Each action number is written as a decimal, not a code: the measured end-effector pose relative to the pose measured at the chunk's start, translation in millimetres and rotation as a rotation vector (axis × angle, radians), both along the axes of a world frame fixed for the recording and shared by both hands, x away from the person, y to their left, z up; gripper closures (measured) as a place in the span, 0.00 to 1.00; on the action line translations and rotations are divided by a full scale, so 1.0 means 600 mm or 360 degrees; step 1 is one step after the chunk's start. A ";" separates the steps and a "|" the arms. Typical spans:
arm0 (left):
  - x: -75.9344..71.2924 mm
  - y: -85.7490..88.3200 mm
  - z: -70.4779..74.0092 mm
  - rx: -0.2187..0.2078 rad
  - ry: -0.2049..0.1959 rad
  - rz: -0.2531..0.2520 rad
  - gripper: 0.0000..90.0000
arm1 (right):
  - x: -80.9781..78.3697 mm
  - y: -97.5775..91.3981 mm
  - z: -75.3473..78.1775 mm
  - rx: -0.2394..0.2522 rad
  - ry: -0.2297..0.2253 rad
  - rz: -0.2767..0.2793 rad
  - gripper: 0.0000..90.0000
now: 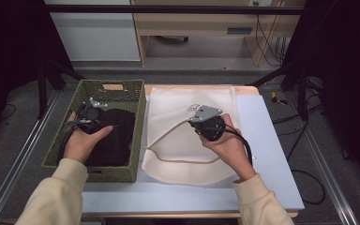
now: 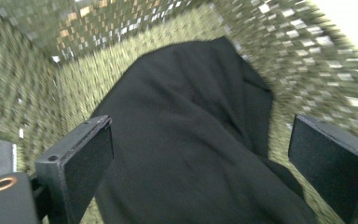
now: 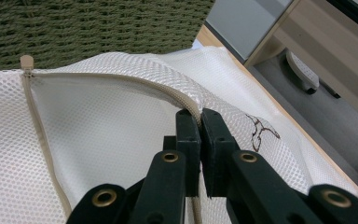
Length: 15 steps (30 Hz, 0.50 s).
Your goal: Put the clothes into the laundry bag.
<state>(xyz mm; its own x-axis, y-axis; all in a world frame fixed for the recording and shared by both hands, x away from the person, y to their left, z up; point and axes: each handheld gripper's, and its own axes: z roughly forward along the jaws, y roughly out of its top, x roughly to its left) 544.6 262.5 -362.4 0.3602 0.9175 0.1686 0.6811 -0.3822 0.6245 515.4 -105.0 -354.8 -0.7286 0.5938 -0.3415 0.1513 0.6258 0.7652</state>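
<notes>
right gripper (image 3: 200, 116) pinches mesh bag (image 3: 98, 135) edge (left gripper (image 2: 200, 154) gapes, blurry).

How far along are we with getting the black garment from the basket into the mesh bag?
Done: the right gripper is clamped on the zipper edge of the white mesh bag, lifting its opening. In hand: the left gripper is inside the green basket, jaws open on either side of the black garment, not gripping it. Left: grab the garment, carry it over and push it into the bag.
</notes>
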 end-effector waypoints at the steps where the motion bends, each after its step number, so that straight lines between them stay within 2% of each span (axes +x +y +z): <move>1: 0.000 0.000 0.000 0.0000 0.0000 0.0000 0.07 | 0.000 0.000 0.000 0.0000 0.0000 0.0000 0.96; 3: 0.018 0.005 -0.020 -0.0037 0.0038 0.0011 0.07 | -0.001 0.002 0.000 -0.0006 0.0000 0.0006 0.96; 5: 0.022 0.006 -0.026 -0.0053 0.0044 0.0015 0.07 | -0.003 0.003 0.000 -0.0009 0.0002 0.0013 0.96; 7: 0.029 0.006 -0.043 -0.0089 0.0085 0.0024 0.07 | -0.004 0.004 0.000 -0.0010 0.0001 0.0010 0.96; 12: 0.032 -0.001 -0.058 -0.0095 0.0115 0.0014 0.06 | -0.004 0.003 0.001 -0.0009 0.0006 0.0012 0.96; 15: 0.033 0.000 -0.065 -0.0040 0.0097 0.0037 0.06 | -0.005 0.005 0.001 -0.0013 0.0009 0.0017 0.96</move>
<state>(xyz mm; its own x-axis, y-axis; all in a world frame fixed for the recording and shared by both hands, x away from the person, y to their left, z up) 564.1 262.7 -401.5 0.3474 0.9295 0.1236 0.7267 -0.3502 0.5910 512.7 -102.1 -354.3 -0.7369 0.5830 -0.3423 0.1485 0.6335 0.7593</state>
